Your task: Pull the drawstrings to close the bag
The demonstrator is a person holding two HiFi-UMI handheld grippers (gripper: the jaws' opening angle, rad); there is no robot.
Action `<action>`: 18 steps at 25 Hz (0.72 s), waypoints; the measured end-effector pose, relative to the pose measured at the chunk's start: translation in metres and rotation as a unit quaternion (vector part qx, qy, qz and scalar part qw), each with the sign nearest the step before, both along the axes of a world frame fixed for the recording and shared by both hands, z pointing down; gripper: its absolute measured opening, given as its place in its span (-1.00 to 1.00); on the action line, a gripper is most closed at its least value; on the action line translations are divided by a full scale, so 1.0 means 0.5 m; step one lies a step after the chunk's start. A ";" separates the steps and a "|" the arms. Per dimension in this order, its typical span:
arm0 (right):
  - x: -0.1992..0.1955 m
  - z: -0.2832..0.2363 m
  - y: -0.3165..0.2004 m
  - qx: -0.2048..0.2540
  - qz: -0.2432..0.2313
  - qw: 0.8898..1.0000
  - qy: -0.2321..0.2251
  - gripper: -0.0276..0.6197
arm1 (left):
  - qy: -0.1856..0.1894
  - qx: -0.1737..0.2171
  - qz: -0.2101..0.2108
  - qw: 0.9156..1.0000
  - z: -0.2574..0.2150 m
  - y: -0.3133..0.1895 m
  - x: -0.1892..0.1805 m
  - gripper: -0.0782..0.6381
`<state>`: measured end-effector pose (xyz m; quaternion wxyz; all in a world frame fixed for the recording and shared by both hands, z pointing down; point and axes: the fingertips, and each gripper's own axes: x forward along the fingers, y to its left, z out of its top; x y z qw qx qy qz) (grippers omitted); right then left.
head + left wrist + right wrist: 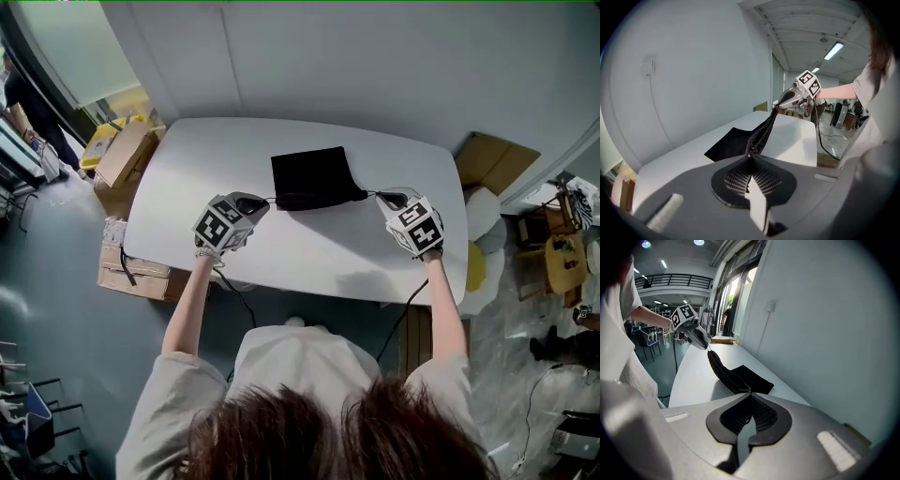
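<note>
- Cardboard boxes [127, 157] on the floor, well L of the bag, off the tabletop's L end.
- L hand-held gripper [257, 202]: just L of the bag's near edge, over the tabletop [309, 253], marker cube facing up. In its own view the jaws [750, 158] are fully together, pinching the drawstring [271, 199] right where it leaves the bag's mouth. Nothing else btwn them.
- Bag [311, 173]: black, flat body lying on the tabletop towards the far side, roughly mid-width. Its gathered mouth [319, 199] is the near edge, bunched into a narrow dark band strung btwn the 2 hand-held grippers.
- In the L gripper view, the gathered mouth [762, 132] rises off the tabletop as a taut ruffled strip, from the L jaws up to the R hand-held gripper [780, 105]. The flat bag body [731, 143] lies L of that strip.
- R hand-held gripper [382, 197]: just R of the bag's near edge, cube up. In its own view the jaws [749, 397] are pressed together on the drawstring end at the bag's mouth. The bunched strip [723, 372] runs from there to the L hand-held gripper [707, 347].
- Cardboard box [492, 159] on the floor, well R of the bag, past the tabletop's R end.
</note>
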<state>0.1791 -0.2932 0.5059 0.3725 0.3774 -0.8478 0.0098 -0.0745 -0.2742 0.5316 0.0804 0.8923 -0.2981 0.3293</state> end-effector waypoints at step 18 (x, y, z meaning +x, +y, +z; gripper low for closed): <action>-0.007 -0.097 -0.045 0.049 0.017 0.997 -0.064 -0.88 | 0.045 0.035 -0.038 0.998 -0.085 -0.059 -0.013 -0.78</action>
